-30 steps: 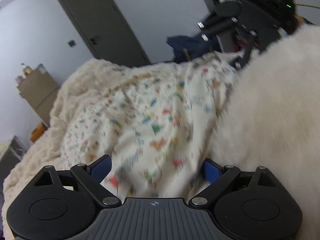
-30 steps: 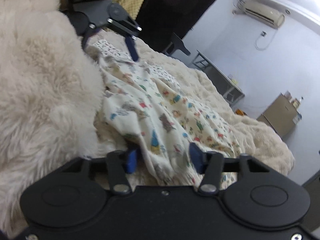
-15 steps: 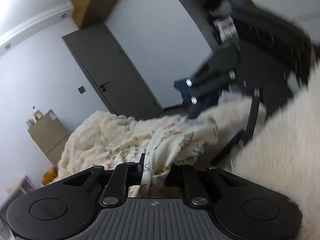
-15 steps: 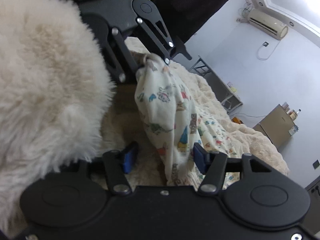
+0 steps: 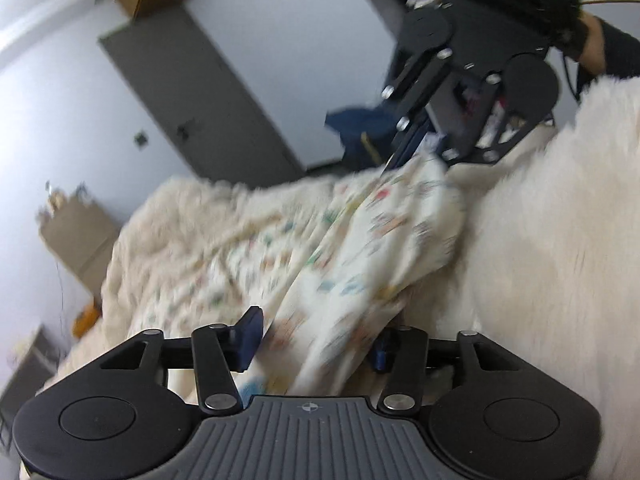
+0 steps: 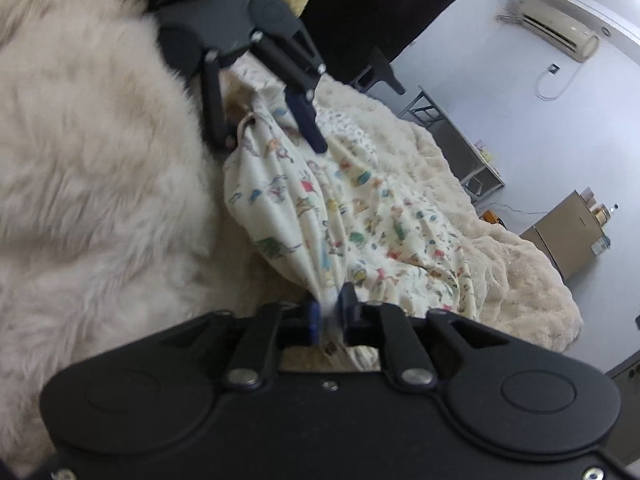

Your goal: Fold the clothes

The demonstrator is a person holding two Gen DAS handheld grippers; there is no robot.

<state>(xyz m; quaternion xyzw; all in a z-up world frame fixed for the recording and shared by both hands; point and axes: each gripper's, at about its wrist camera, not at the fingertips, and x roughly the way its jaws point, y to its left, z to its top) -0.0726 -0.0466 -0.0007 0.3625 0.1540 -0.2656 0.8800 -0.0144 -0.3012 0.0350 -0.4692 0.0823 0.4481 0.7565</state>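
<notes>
The printed garment (image 6: 320, 216) is lying bunched on the fluffy blanket (image 6: 500, 264) of the bed, beside a white furry pillow (image 6: 92, 184). The cloth is likely slipping free on the pillow side, since the left gripper (image 5: 316, 340) is opening its jaws, fabric draped loosely between them. The right gripper (image 6: 329, 312) is closing, its jaws nearly together and pinching a gathered corner of the garment.
</notes>
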